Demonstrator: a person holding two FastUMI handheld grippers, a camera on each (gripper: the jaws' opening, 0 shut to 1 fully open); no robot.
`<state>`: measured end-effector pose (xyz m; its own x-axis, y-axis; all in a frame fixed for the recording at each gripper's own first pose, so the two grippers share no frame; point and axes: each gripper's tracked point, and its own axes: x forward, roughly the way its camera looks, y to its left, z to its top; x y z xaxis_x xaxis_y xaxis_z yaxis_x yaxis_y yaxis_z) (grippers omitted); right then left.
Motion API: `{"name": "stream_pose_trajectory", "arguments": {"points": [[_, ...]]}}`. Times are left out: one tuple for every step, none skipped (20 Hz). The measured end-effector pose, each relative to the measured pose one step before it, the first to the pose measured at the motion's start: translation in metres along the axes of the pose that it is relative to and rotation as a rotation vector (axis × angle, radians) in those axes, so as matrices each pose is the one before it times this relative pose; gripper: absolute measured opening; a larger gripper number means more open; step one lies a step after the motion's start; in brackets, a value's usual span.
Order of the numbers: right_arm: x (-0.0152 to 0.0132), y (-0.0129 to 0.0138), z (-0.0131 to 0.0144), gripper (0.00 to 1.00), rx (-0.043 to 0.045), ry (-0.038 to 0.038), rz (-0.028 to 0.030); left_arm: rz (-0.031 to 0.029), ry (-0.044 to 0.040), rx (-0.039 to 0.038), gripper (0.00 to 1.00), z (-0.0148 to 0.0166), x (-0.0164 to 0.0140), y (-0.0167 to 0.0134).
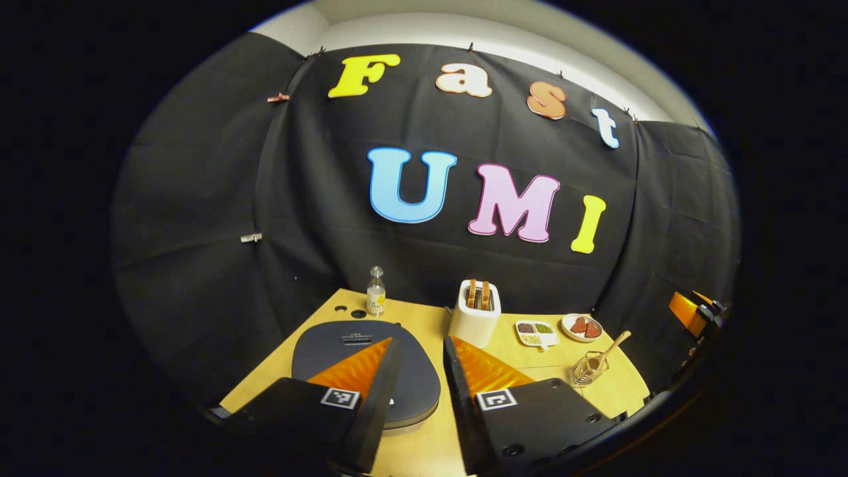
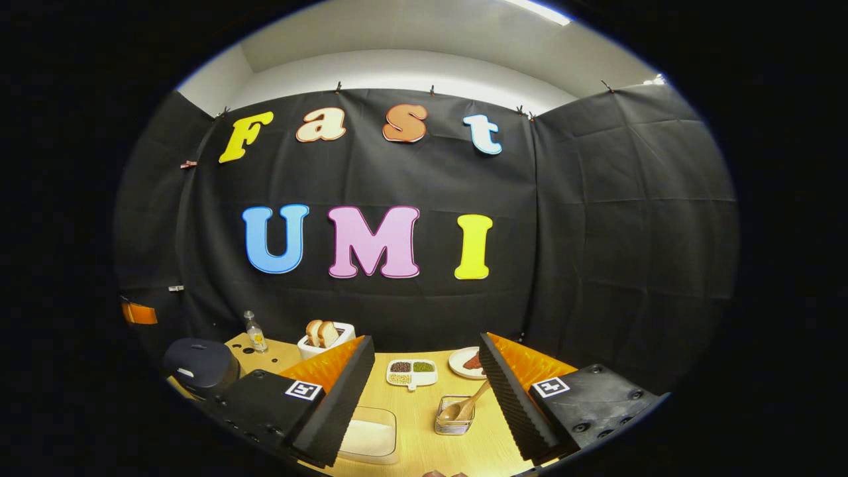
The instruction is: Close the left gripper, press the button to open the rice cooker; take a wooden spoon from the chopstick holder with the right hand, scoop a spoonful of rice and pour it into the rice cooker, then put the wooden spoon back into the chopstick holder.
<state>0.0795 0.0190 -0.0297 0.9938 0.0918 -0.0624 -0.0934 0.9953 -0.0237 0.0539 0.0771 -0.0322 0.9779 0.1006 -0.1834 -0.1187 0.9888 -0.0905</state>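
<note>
Left gripper (image 1: 416, 371) fingers parted above closed dark-grey round rice cooker (image 1: 366, 371), not yet shut for button press; right gripper (image 2: 424, 391) fingers wide open facing wooden spoon (image 2: 466, 404) right of cooker

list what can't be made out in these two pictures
- Rice cooker button: left gripper view, covered by the left gripper fingers.
- Clear box of rice: right gripper view, partly behind the right gripper finger.
- Divided dish contents: too small to identify.
- Wooden spoon bowl: behind the holder's wires.
</note>
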Motion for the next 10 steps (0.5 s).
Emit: {"name": "stream_pose_trajectory", "arguments": {"points": [[0.00431,-0.00273,-0.00553,0.99,-0.00002,0.00935,0.00033,0.01358,0.01638,-0.00600,0.52,-0.00293,0.00522,0.00608],[0.00406,-0.00249,-0.00331,0.99,-0.00117,0.00743,0.00153,0.01602,0.01289,-0.00494,0.37,-0.00295,0.00510,0.00768],[0.00387,-0.00330,-0.00362,0.99,-0.00280,0.00635,0.00002,0.01273,0.01491,-0.01000,0.22,-0.00389,0.00459,0.00545],[0.00336,-0.00305,-0.00346,0.99,-0.00241,0.00596,0.00087,0.01387,0.02261,-0.01624,0.22,-0.00770,0.00474,0.00386],[0.00352,-0.00281,-0.00404,0.99,-0.00135,0.00657,0.00163,0.00696,0.02179,-0.01834,0.18,-0.00646,0.00426,0.00418],[0.00345,-0.00278,-0.00354,0.99,-0.00086,0.00730,-0.00027,0.01167,0.02400,-0.01345,0.13,-0.00946,0.00405,0.00389],[0.00221,-0.00335,-0.00395,0.99,-0.00028,0.00719,-0.00138,0.01911,0.02137,-0.00680,0.11,-0.00711,0.00485,0.00669],[0.00296,-0.00360,-0.00301,0.99,0.00039,0.00852,-0.00133,0.01818,0.02102,-0.00594,0.08,-0.00836,0.00588,0.00605],[0.00250,-0.00298,-0.00428,0.99,0.00053,0.00879,-0.00087,0.01220,0.02341,-0.00312,0.07,-0.00659,0.00335,0.00371],[0.00195,-0.00321,-0.00359,0.99,-0.00041,0.00761,-0.00107,0.01490,0.01869,0.00044,0.06,-0.00730,0.00334,0.00268]]}}
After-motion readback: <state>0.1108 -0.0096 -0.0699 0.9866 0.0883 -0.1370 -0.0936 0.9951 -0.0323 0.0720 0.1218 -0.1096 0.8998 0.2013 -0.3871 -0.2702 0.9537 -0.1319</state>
